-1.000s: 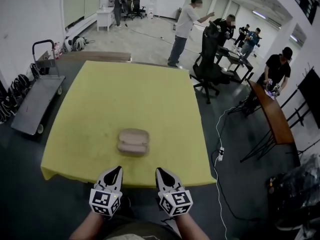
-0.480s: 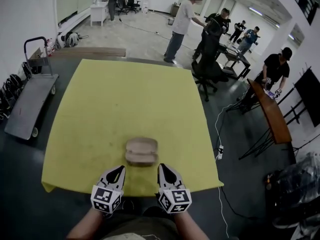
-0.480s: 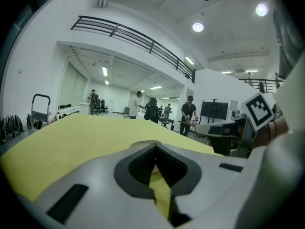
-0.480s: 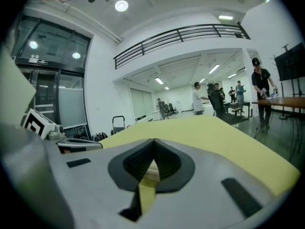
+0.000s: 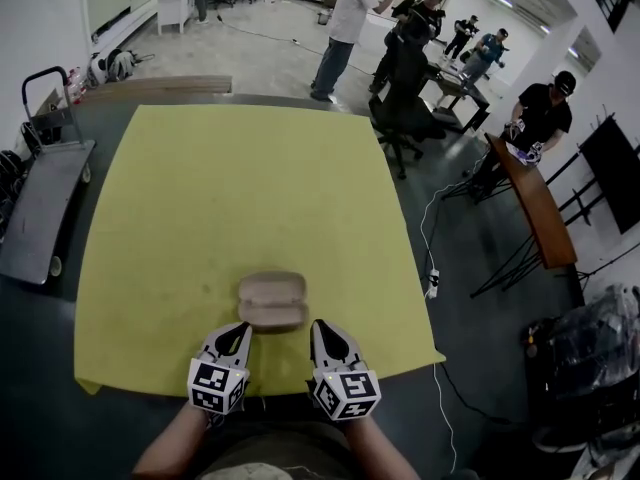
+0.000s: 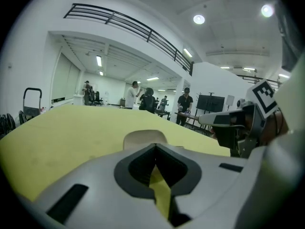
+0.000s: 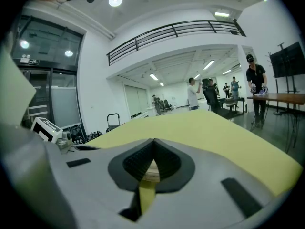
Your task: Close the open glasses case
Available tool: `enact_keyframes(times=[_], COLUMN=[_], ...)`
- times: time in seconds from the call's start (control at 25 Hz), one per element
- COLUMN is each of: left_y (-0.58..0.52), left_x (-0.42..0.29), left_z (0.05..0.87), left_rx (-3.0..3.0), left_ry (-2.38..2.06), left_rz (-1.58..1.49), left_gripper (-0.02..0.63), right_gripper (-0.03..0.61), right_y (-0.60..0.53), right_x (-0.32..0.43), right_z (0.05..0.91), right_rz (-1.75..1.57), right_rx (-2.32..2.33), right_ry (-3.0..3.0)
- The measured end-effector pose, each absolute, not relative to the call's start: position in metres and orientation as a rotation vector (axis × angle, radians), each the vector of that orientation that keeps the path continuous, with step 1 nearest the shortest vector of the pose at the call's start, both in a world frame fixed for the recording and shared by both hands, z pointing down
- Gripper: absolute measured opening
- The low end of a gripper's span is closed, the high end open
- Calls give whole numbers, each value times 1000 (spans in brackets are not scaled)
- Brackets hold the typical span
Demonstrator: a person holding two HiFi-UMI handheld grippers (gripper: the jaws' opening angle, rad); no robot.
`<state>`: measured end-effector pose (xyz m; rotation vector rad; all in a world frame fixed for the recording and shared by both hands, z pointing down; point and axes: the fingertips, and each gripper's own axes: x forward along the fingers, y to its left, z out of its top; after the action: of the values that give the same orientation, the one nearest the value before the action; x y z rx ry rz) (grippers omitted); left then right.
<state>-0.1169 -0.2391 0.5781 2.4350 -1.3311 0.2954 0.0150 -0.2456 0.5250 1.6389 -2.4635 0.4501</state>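
A beige glasses case (image 5: 271, 300) lies open on the yellow table (image 5: 240, 188) near its front edge, its two halves side by side. My left gripper (image 5: 238, 329) is just in front of the case's left end, jaws shut and empty. My right gripper (image 5: 318, 326) is just off the case's right front corner, also shut and empty. In the left gripper view the case (image 6: 145, 138) rises right behind the closed tips of the left gripper (image 6: 153, 147), with the right gripper's body at the right. In the right gripper view the right gripper (image 7: 153, 142) hides the case (image 7: 151, 169) except for a sliver.
A flat trolley (image 5: 40, 203) stands left of the table. An office chair (image 5: 405, 108) and several people (image 5: 345, 18) are beyond the far edge. A wooden bench (image 5: 530, 203) and a floor cable (image 5: 432, 268) lie to the right.
Both grippers have come forward over the table's front edge, so the case now sits right at their tips. The jaws stayed shut.
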Motion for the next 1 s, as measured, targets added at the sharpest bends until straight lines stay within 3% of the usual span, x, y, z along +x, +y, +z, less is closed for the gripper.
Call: enact_keyframes(times=[1.0], left_y=[-245], left_x=[-116], left_z=[638], left_rx=[2248], left_ry=[-1326], left_rz=[481], left_gripper=[8], right_gripper=[-11], right_y=[-329], right_x=[4], right_z=[538], right_rz=[508], right_rx=[1472], right_ry=[-2445])
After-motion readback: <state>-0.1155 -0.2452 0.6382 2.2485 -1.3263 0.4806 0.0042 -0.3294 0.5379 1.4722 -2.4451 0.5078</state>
